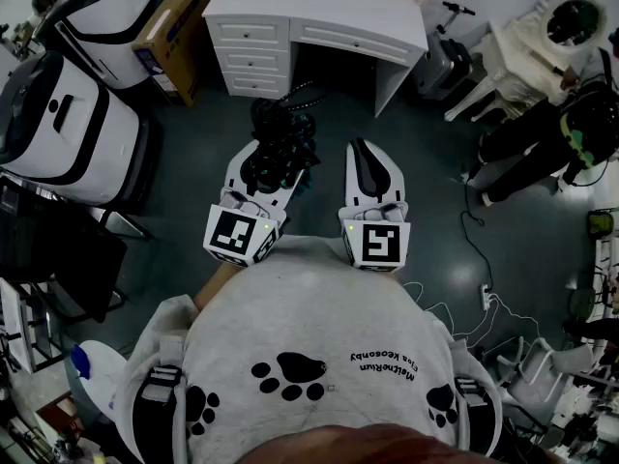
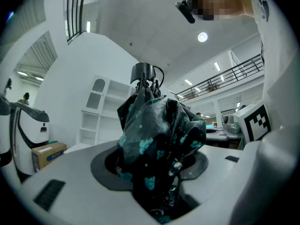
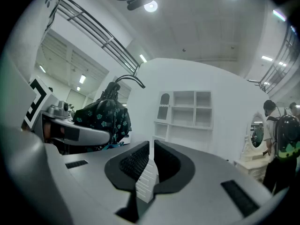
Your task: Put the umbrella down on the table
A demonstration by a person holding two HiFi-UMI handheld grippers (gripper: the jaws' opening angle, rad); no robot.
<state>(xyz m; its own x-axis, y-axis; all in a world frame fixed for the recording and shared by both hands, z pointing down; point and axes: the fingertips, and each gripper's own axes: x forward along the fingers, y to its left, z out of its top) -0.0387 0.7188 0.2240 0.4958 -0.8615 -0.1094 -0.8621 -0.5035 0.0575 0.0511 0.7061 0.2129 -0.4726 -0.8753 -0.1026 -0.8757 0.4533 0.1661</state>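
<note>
A folded black umbrella with teal flower print stands between the jaws of my left gripper, which is shut on it. In the left gripper view the bunched fabric of the umbrella fills the gap of the left gripper, and its black tip points up. My right gripper is held beside it, shut, with nothing between its pads. The right gripper view shows the right gripper with its pads together, and the umbrella off to the left. A white desk with drawers stands ahead of both grippers.
White-and-black machines and a cardboard box stand at the left. A person in black and a white chair are at the right. Cables run over the dark floor at the lower right.
</note>
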